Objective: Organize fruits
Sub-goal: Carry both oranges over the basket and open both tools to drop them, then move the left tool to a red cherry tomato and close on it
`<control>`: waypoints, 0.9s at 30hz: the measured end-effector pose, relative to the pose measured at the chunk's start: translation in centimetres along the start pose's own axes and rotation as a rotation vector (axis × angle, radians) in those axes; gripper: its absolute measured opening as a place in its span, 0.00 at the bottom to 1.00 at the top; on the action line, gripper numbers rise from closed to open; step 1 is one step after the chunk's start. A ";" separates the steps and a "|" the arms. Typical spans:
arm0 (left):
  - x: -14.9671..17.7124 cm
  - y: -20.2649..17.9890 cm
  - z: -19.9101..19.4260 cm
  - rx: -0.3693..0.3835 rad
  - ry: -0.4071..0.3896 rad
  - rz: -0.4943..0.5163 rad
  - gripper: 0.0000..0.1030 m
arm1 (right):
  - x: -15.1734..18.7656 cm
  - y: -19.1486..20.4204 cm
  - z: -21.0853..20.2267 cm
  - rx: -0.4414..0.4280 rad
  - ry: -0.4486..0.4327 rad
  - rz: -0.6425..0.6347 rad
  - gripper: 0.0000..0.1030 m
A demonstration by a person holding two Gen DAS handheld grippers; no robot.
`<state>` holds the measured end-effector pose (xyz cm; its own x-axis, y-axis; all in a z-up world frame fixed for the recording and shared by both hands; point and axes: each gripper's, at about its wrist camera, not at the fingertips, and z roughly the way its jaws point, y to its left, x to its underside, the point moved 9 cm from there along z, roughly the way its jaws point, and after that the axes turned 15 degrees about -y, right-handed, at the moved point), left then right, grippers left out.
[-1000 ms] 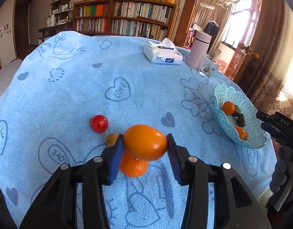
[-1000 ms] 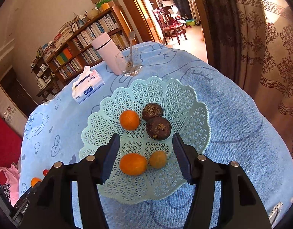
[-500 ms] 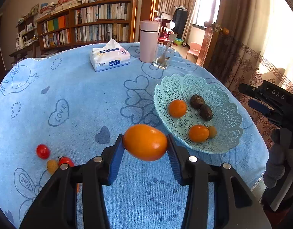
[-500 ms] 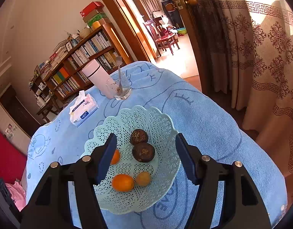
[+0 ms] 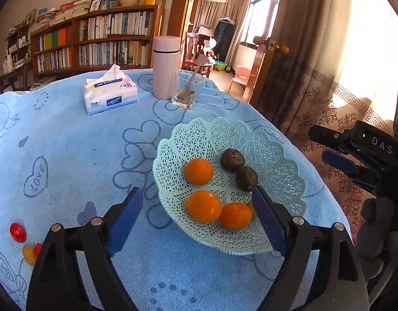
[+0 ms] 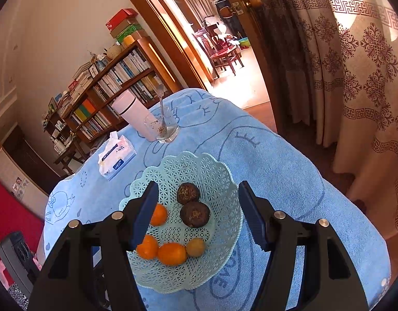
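left wrist view: the left gripper (image 5: 196, 217) hangs over the near rim of the pale green lattice basket (image 5: 276, 155), its blue-padded jaws spread wide and holding nothing. between them lie two oranges, one at (image 5: 203, 206) and one at (image 5: 235, 215), touching each other; a third orange (image 5: 199, 171) sits further in, beside two dark round fruits (image 5: 239, 167). a small yellowish fruit is mostly hidden behind the right jaw. the wide spread suits a release over the basket, judged from the pose alone. on the blue cloth (image 5: 77, 155) at far left a red cherry tomato (image 5: 17, 232) and a yellow and red pair (image 5: 30, 254) lie well apart from the basket, so the sorting is judged unfinished. a tissue pack (image 5: 109, 97), a pink flask (image 5: 165, 66) and a glass with a spoon (image 5: 186, 92) stand at the back. the right gripper (image 5: 354, 155) waits off the table edge.

right wrist view: the right gripper (image 6: 196, 215) is likewise spread and empty, held above the basket (image 6: 219, 181), apparently keeping clear while the other hand works. three oranges, the two dark fruits and a small yellowish fruit (image 6: 195, 247) rest in the bowl.
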<state>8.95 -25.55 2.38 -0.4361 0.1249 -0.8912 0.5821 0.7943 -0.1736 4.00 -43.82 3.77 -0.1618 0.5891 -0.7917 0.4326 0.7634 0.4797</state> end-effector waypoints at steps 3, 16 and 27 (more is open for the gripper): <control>-0.4 1.8 -0.9 -0.070 -0.021 0.002 0.83 | 0.1 0.2 -0.2 -0.008 0.003 0.010 0.66; -2.0 9.5 -7.9 -0.310 -0.127 -0.002 0.88 | 1.0 3.2 -1.6 -0.071 0.000 -0.036 0.74; -1.2 17.0 -12.3 -0.437 -0.135 -0.137 0.88 | 1.7 3.9 -1.5 -0.083 0.014 -0.057 0.74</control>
<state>10.89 -4.88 5.65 -0.3790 -0.0535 -0.9239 0.1700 0.9773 -0.1264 4.05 -39.38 4.86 -0.1968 0.5473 -0.8135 0.3472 0.8148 0.4642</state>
